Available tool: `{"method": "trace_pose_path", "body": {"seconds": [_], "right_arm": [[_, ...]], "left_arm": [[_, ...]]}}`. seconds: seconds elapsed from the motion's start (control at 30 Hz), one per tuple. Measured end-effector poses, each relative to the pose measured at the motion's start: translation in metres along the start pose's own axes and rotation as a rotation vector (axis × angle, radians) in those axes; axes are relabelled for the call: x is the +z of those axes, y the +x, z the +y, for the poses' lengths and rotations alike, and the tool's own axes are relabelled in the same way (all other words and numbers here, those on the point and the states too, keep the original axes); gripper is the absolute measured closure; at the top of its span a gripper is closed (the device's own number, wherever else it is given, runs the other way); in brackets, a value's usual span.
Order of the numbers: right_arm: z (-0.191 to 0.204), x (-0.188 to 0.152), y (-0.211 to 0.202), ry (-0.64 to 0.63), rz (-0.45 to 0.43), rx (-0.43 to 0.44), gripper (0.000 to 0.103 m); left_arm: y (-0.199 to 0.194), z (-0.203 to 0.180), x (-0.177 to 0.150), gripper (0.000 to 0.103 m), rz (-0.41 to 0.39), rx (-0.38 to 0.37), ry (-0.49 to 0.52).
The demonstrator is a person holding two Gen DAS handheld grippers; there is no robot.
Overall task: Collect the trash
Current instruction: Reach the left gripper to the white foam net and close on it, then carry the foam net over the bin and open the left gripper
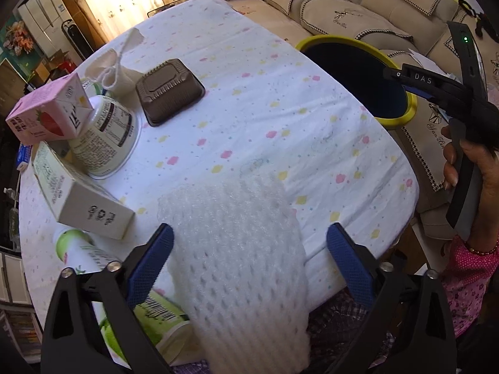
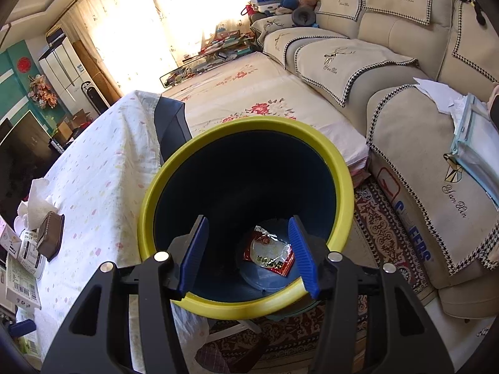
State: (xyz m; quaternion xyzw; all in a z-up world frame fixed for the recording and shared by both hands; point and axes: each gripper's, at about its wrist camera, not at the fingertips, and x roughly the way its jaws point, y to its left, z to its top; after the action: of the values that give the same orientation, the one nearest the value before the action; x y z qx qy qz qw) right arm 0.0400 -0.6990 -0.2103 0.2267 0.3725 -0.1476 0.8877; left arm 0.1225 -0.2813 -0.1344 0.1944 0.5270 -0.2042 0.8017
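A red and silver foil wrapper (image 2: 268, 251) lies crumpled on the bottom of the bin (image 2: 340, 168), a round dark-blue tub with a thick yellow rim that stands just beside the table (image 1: 327, 131). The right gripper (image 2: 249, 258) hangs over the bin's mouth with its blue ribbed fingers spread and nothing between them; the side of that tool reads "DAS" in the left view.

On the table, a sheet of white foam net (image 1: 237, 249), soft and dimpled with a diamond mesh, lies at the near edge between the wide-spread fingers of the left gripper (image 1: 249, 252), which touch nothing. To its left are a white carton (image 1: 84, 196) lying flat, marked "60", and a green and white tube (image 1: 90, 255) with a barcode. Behind them a pink strawberry milk box (image 1: 50, 115) leans on an upturned white paper bowl (image 1: 106, 134) covered in small print too fine to read. A brown moulded plastic tray (image 1: 170, 90) sits upside down further in, with a crumpled white cloth (image 1: 118, 68) beyond it.

The tablecloth is white, scattered with pink and yellow blobs. A beige sofa (image 2: 389, 31) with houndstooth trim carries deer embroidery and the script "Yan Xin".
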Motion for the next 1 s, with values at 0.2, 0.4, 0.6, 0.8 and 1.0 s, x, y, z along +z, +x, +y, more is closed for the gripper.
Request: {"method": "trace_pose_path", "body": {"seconds": [0.2, 0.4, 0.6, 0.8, 1.0], "right_arm": [[-0.012, -0.004, -0.005, 0.025, -0.006, 0.014, 0.052], [-0.018, -0.006, -0.011, 0.045, -0.015, 0.027, 0.052], [-0.023, -0.006, -0.024, 0.059, -0.045, 0.043, 0.052], [-0.038, -0.006, -0.05, 0.078, -0.101, 0.017, 0.052], [-0.06, -0.007, -0.078, 0.092, -0.161, -0.056, 0.051]], "left_arm": [[-0.005, 0.001, 0.003, 0.054, -0.047, -0.004, -0.011], [-0.015, -0.004, 0.008, 0.088, -0.075, -0.06, 0.013], [-0.043, -0.018, 0.026, 0.088, -0.158, -0.089, 0.056], [-0.059, -0.033, 0.069, 0.088, -0.21, -0.135, 0.1], [-0.064, -0.07, 0.13, 0.088, -0.263, -0.223, 0.172]]}}
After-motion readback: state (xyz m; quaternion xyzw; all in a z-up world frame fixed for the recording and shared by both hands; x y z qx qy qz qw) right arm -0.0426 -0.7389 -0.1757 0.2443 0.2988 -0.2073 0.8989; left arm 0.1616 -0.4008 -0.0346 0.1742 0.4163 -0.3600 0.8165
